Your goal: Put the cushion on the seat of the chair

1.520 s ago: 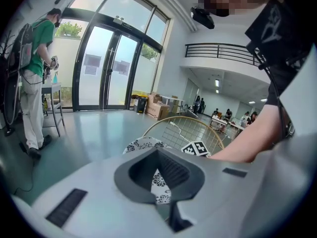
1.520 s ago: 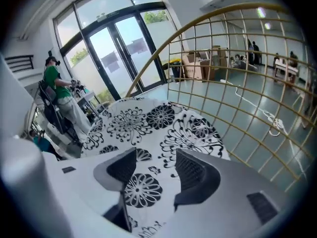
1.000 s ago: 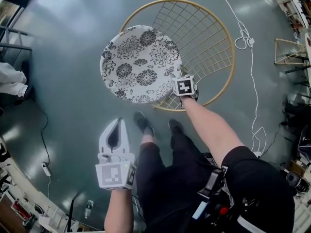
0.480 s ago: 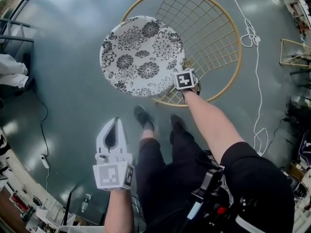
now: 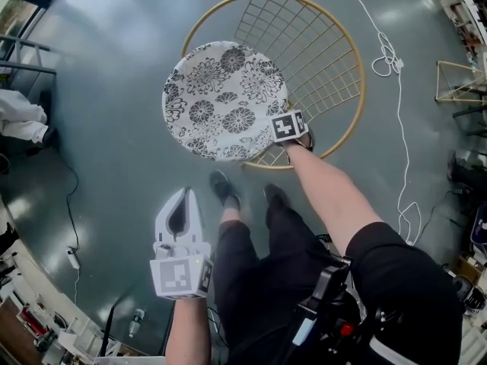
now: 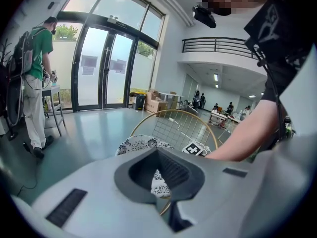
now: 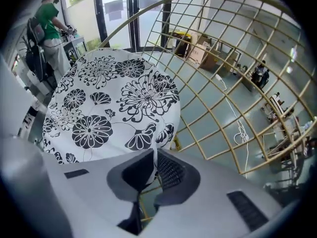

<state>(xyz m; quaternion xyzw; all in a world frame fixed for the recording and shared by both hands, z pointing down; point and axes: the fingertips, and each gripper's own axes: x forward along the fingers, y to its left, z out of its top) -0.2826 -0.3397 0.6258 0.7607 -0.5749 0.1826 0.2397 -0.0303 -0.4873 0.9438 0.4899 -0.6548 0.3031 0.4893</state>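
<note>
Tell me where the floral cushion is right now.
Head view, upper centre: the cushion overlaps the left side of the gold wire chair, its near edge between the closing jaws of the right gripper.

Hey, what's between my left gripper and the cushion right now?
Only bare floor, as the head view shows; the left gripper hangs apart from the cushion, a shoe just beside that stretch.

— What carries everything?
— A glossy grey-green floor (image 5: 114,90). A gold wire chair (image 5: 335,44) stands on it, upper centre.
— What else?
— A white cable (image 5: 386,61) trails down the right, a thin black cable (image 5: 70,204) lies left, and two dark shoes (image 5: 224,188) stand at centre.
</note>
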